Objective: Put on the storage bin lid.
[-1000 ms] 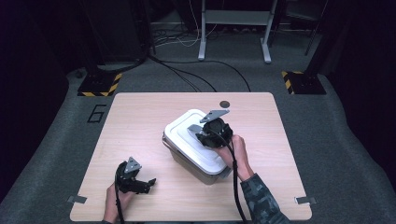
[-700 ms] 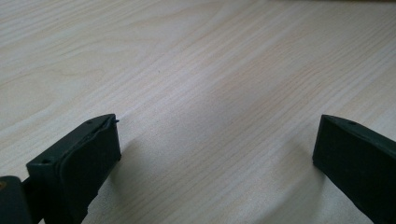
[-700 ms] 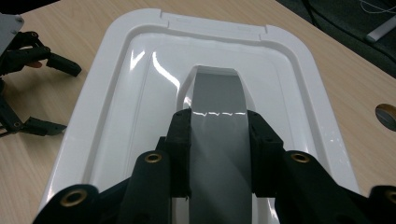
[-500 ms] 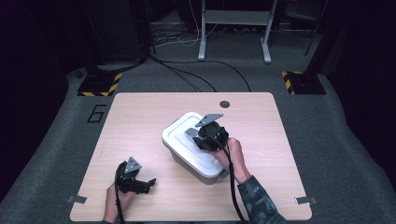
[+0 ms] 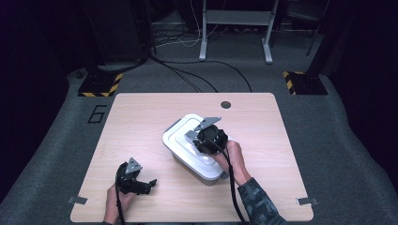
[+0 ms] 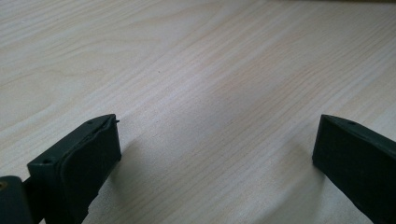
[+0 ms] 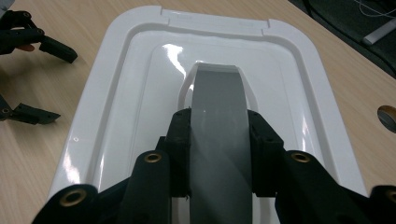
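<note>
So nearest to us, at the front edge of the table (image 5: 141, 117), we've got the left gripper (image 5: 149, 184) sitting low over bare wood, well off to the near-left of the box. In the left gripper view its jaws stand wide apart with nothing but wood grain between them, and they look to be right down at the tabletop.

Next up from there is the box (image 5: 187, 161) itself, a grey tub with a white lid (image 5: 180, 140), sitting roughly mid-table and turned at an angle to the table edges. Our right hand (image 5: 234, 157) is on the near-right side of the box, and the right gripper (image 7: 219, 154) comes in over the lid from that side. In the right gripper view its two black jaws are squeezed in against both sides of the grey handle (image 7: 217, 107) that runs down the middle of the lid, so we'd call that a firm grip on the handle. The lid looks seated on the tub; we can't tell for sure whether it's lifted at all.

Past the box, near the far edge of the table, there's a small round dark cable hole (image 5: 225, 104). Beyond that it's grey carpet (image 5: 328, 122) with black cables (image 5: 202, 77) trailing across it, and two yellow-and-black striped floor plates (image 5: 98, 84) off to either side.
</note>
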A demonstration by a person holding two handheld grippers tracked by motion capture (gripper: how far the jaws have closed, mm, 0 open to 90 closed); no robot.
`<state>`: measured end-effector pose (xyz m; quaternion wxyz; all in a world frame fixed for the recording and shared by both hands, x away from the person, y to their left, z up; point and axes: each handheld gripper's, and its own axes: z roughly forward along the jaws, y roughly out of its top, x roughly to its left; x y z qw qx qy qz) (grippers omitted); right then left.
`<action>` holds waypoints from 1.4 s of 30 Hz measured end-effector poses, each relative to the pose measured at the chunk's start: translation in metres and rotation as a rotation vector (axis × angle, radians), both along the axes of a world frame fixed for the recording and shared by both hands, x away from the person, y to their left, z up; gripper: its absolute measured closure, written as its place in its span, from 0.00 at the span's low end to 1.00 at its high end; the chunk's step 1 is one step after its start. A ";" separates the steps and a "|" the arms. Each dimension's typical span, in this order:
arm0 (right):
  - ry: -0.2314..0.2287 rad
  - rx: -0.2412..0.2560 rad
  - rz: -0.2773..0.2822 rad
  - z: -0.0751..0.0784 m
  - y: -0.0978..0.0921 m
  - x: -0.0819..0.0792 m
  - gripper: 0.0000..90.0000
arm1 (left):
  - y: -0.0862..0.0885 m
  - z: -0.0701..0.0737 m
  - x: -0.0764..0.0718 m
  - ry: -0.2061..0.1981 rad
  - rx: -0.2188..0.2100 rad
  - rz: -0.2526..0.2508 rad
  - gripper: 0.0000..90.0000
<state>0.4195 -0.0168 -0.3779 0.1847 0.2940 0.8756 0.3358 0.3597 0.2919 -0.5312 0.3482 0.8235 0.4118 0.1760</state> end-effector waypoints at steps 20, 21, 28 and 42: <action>-0.028 0.068 -0.024 0.017 -0.020 -0.001 0.17 | 0.000 0.000 0.000 -0.003 0.005 -0.004 0.01; -0.040 0.071 -0.021 0.017 -0.023 0.000 0.15 | 0.000 0.000 0.000 -0.003 0.005 -0.003 0.01; -0.051 0.103 -0.064 0.022 -0.042 0.000 0.07 | 0.000 0.000 0.000 -0.004 0.005 -0.004 0.01; -0.080 0.150 -0.164 0.030 -0.086 0.000 0.06 | 0.000 0.000 0.000 -0.002 0.004 -0.002 0.01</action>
